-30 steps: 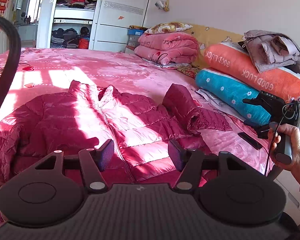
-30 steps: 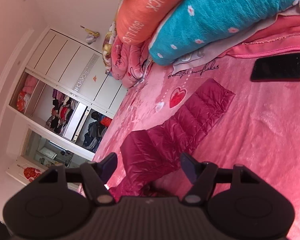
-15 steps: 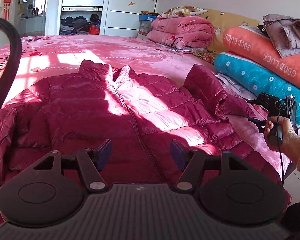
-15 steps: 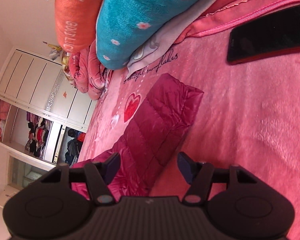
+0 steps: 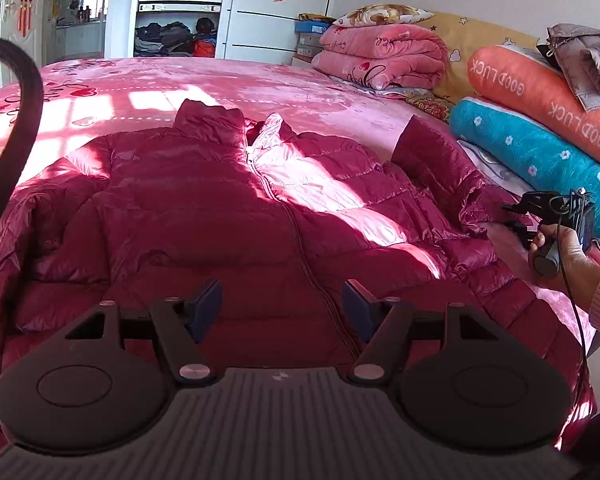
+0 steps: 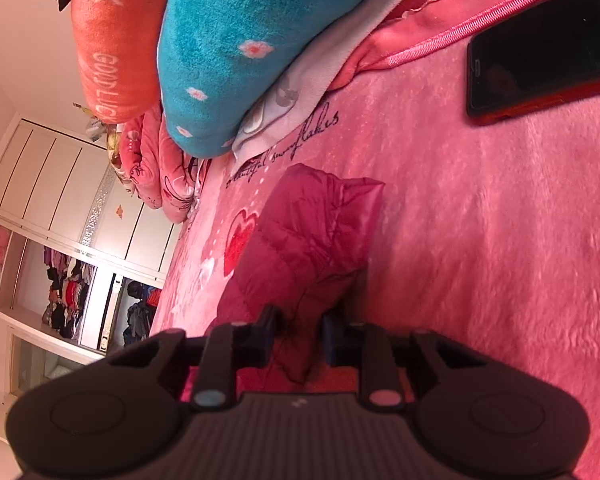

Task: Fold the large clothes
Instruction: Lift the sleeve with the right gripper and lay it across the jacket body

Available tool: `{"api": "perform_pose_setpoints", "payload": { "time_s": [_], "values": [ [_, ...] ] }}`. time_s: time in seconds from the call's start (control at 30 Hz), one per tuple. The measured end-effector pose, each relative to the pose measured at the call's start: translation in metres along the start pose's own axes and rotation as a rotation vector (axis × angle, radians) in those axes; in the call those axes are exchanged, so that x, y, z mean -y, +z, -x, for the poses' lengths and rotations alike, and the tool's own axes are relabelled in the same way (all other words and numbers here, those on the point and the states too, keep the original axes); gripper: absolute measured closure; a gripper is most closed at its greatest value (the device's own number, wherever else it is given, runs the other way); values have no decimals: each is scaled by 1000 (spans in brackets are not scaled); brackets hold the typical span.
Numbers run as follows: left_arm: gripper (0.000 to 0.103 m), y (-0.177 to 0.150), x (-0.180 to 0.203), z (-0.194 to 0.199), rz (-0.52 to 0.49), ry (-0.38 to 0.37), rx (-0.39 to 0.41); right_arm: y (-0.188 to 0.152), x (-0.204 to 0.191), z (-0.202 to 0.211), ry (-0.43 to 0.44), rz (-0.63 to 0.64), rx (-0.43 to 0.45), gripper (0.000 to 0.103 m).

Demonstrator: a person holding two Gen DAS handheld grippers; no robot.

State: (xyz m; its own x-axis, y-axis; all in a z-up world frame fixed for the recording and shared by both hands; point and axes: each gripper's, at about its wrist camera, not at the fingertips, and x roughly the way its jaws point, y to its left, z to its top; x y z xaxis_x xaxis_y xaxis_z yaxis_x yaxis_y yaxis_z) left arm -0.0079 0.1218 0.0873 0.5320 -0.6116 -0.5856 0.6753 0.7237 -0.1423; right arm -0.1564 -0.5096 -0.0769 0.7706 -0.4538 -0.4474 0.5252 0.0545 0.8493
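The left gripper (image 5: pixel 282 306) hangs just above the near hem of the dark red down jacket (image 5: pixel 204 216), its jaws opening wide with nothing pinched between them; the blue pads (image 5: pixel 208 304) frame the zip line. The jacket lies front-up and spread across the pink bedspread (image 5: pixel 300 92), collar at the far end. At the jacket's right side the right gripper (image 6: pixel 298 334) is closing narrow on the right sleeve (image 6: pixel 316 232), with the puffy fabric bunched between its pads; from the left wrist view a hand (image 5: pixel 560 252) grips its handle there. A dark phone (image 6: pixel 540 48) lies on the bedspread beyond the sleeve cuff. Farther right are stacked the teal roll (image 5: pixel 540 160) and the orange roll (image 5: pixel 540 84), and a folded pink quilt (image 5: pixel 380 56) sits by the far wardrobe (image 5: pixel 276 8).
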Motion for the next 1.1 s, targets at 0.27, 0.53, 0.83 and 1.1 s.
{"api": "perform_pose_setpoints", "payload": {
  "time_s": [0.27,0.53,0.83,1.1],
  "values": [
    [22,1,5,5,-2,1,21,4,-30,18,3,119,40,101],
    [22,3,2,10,3,-15,66,28,-139,71,51,473,184,102],
    [21,1,-15,22,57,-24,142,-5,-287,115,303,747,214,102],
    [20,2,-42,37,118,-38,210,-139,-359,94,569,926,-74,102]
  ]
}}
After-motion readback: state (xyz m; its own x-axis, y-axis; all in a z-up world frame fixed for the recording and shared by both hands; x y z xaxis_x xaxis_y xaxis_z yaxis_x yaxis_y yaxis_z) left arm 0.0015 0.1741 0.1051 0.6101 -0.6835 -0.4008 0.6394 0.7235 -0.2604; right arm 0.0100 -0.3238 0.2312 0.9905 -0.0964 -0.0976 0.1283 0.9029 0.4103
